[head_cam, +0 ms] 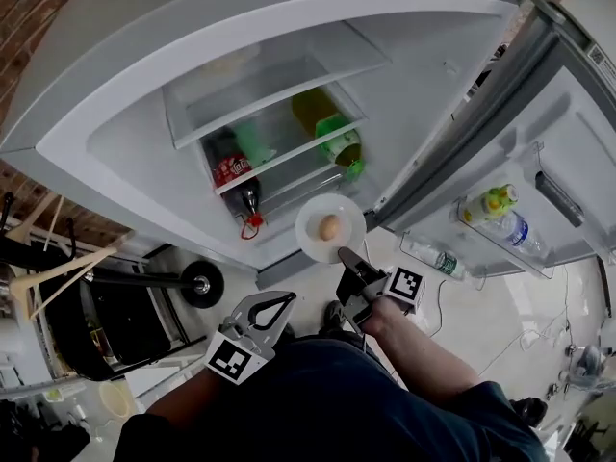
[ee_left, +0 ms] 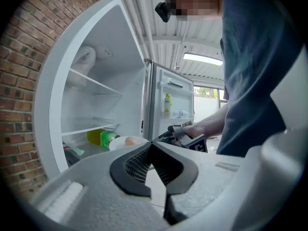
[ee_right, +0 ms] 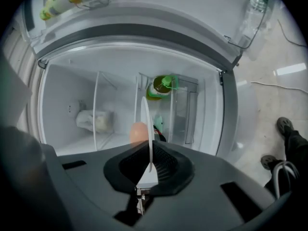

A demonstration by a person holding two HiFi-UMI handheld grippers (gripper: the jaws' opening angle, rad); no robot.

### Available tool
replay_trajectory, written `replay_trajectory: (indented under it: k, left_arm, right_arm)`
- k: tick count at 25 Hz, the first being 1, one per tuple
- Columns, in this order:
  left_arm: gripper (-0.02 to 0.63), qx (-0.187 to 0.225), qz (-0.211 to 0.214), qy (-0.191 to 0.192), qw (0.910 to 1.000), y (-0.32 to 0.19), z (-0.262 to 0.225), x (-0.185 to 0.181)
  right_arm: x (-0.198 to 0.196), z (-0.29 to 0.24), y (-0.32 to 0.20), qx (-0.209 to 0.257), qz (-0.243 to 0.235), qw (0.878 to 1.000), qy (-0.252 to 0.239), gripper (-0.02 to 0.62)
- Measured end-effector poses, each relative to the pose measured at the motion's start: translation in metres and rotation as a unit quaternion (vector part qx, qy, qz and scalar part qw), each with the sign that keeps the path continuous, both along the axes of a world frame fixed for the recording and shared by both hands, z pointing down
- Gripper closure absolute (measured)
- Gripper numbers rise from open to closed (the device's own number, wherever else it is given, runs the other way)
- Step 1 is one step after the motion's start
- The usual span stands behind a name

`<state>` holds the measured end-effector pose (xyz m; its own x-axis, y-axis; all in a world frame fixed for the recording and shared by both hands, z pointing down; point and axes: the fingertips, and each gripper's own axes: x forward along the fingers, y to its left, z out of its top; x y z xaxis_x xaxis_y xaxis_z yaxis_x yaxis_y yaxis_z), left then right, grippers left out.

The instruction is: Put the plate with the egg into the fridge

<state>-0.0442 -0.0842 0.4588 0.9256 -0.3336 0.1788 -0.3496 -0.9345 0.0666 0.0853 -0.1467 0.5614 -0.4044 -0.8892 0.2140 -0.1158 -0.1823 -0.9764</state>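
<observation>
Right gripper (head_cam: 345,255) clamping plate (head_cam: 310,229) with egg (head_cam: 329,227), bottles (head_cam: 237,173) in fridge (head_cam: 96,135)

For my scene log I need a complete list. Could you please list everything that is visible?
fridge: one, white, door open
plate: one, white, in front of the fridge opening
egg: one, light brown, on the plate
cola bottle: one, dark with red label, inside the fridge
green bottle: one, green, inside the fridge
door bottles: at least three, yellow-green and clear, door shelves
brick wall: one, red-brown, beside the fridge
left gripper: one, grey, shut, empty
right gripper: one, grey, shut on the plate rim
</observation>
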Motion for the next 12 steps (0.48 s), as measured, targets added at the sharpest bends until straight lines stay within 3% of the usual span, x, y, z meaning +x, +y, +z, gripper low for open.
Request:
replay_trajectory:
  k: [12]
  left_arm:
    - [0.605, -0.01, -0.089, -0.03, 0.9955, -0.037, 0.007, 0.001]
  right_arm:
    - [0.024, 0.039, -0.078, -0.016, -0.035, 0.999, -0.022, 0.575]
